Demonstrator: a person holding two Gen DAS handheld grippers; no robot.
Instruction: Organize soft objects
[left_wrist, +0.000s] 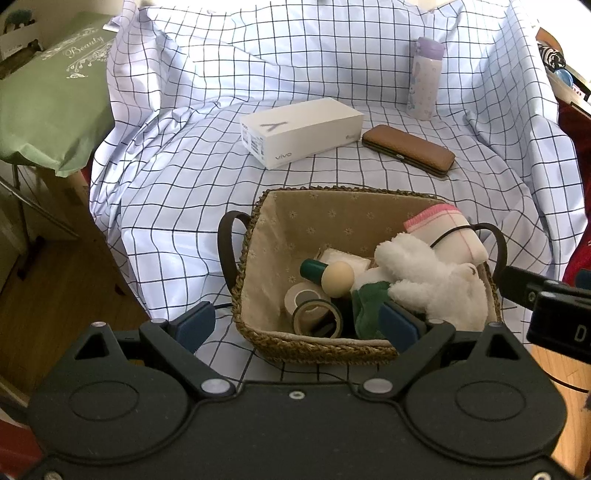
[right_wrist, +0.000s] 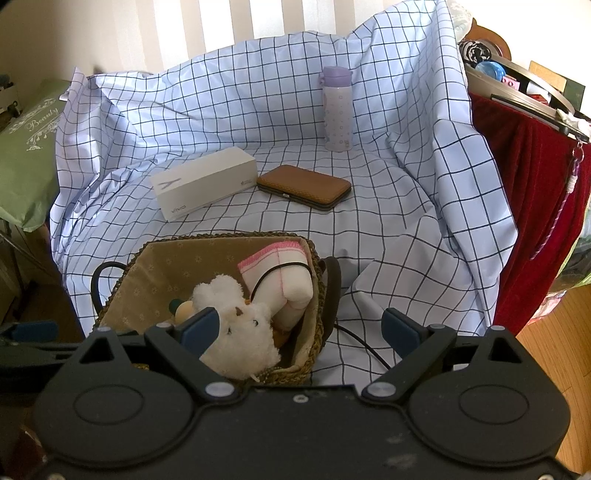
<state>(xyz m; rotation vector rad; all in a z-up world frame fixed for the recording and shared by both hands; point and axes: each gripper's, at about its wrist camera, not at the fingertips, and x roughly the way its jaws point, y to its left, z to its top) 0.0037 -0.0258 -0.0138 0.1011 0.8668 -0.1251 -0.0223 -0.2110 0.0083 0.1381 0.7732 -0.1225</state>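
A woven basket (left_wrist: 325, 350) with a tan flowered lining and dark loop handles stands on a surface draped in a white sheet with a dark grid (left_wrist: 192, 206). The soft things lie inside it, toward its right side: a fluffy white plush toy (left_wrist: 432, 284) sprawls over a green cloth (left_wrist: 365, 302), and behind it a cream-coloured stuffed piece with a pink knitted edge (left_wrist: 454, 229) leans against the basket's right wall with a thin black cord looped round it. Also in the basket lie two tape rolls (left_wrist: 314, 310), a dark green tube (left_wrist: 312, 269) and a beige ball (left_wrist: 338, 278).

The left tool (left_wrist: 299, 325) hangs over the near rim of the basket, its blue-padded fingers spread wide and gripping nothing; the right-hand pad lies just in front of the green cloth. The right tool (right_wrist: 303, 332) is likewise released, with its left pad just beside the plush toy's face and its right pad over bare sheet.

Farther back on the sheet a white box (left_wrist: 301, 131) marked "vivo" lies just beside a brown case (left_wrist: 408, 149). A lilac bottle (left_wrist: 424, 79) stands upright behind them. A green cushion (left_wrist: 48, 99) lies to the left.
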